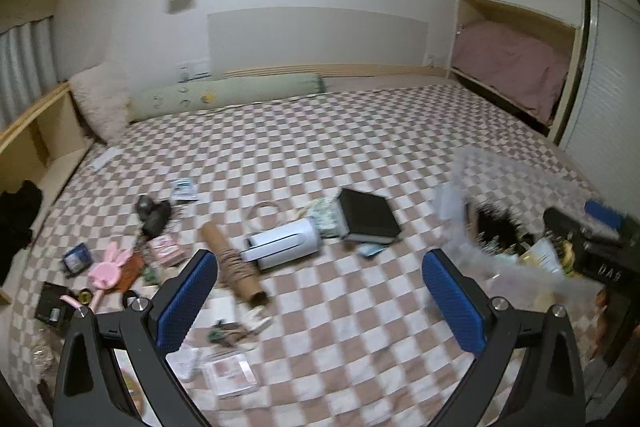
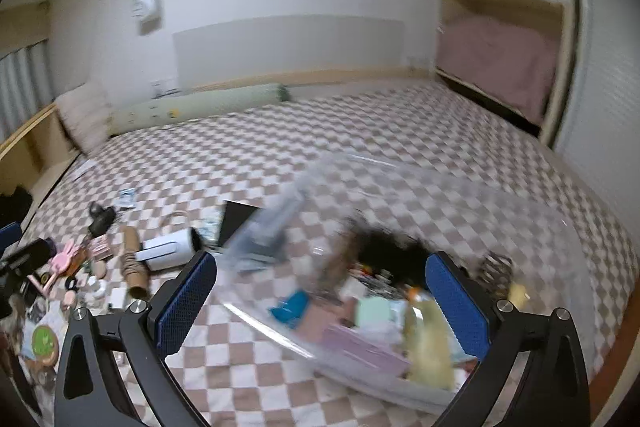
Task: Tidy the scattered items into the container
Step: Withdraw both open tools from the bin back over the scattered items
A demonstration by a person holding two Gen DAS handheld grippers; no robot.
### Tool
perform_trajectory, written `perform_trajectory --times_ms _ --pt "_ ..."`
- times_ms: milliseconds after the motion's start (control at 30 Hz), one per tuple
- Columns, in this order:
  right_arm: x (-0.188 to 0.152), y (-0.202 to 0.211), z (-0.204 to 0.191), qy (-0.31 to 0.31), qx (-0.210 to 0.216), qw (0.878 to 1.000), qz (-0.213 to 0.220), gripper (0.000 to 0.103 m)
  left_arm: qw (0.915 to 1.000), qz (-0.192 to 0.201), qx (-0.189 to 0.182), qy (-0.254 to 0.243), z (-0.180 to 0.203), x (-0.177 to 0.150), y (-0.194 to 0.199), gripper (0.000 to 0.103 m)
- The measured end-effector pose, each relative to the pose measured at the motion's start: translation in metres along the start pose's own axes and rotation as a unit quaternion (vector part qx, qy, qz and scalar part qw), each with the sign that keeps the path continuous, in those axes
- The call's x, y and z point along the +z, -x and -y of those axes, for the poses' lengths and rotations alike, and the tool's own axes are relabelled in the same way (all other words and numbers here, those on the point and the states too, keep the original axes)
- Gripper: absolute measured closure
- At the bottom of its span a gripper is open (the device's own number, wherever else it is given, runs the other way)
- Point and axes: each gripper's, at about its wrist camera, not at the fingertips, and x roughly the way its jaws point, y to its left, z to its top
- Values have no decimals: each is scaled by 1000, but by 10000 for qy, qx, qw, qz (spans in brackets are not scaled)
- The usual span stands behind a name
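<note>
Scattered on the checkered bed in the left wrist view lie a cardboard tube (image 1: pixel 234 269), a white device (image 1: pixel 286 243), a black book (image 1: pixel 370 215), a pink bunny-shaped item (image 1: pixel 106 267) and several small packets. A clear plastic container (image 1: pixel 484 167) stands at the right with items inside. My left gripper (image 1: pixel 320 267) hangs open and empty over the bedspread between the tube and the container. In the right wrist view my right gripper (image 2: pixel 322 267) is open and empty just above the blurred clear container (image 2: pixel 360 163), which holds several items.
A green bolster (image 1: pixel 228 93) and a fluffy pillow (image 1: pixel 102 99) lie by the far wall. A wooden shelf (image 1: pixel 36 131) runs along the bed's left side. An alcove with pink bedding (image 1: pixel 516 63) sits at the right. Bare bedspread (image 1: pixel 360 131) stretches beyond the items.
</note>
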Motion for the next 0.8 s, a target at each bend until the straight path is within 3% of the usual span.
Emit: perform_trajectory --times_ms 300,500,800 --pt "-6 -12 -90 799 519 9953 -192 0 9972 109 631 390 -85 -36 28 0" --pt "-12 -19 -136 967 910 9905 -356 0 9925 185 994 688 -131 -57 54 0" --pt "-22 -19 -200 1591 1387 9766 -419 0 9861 178 1490 718 -164 -81 79 0"
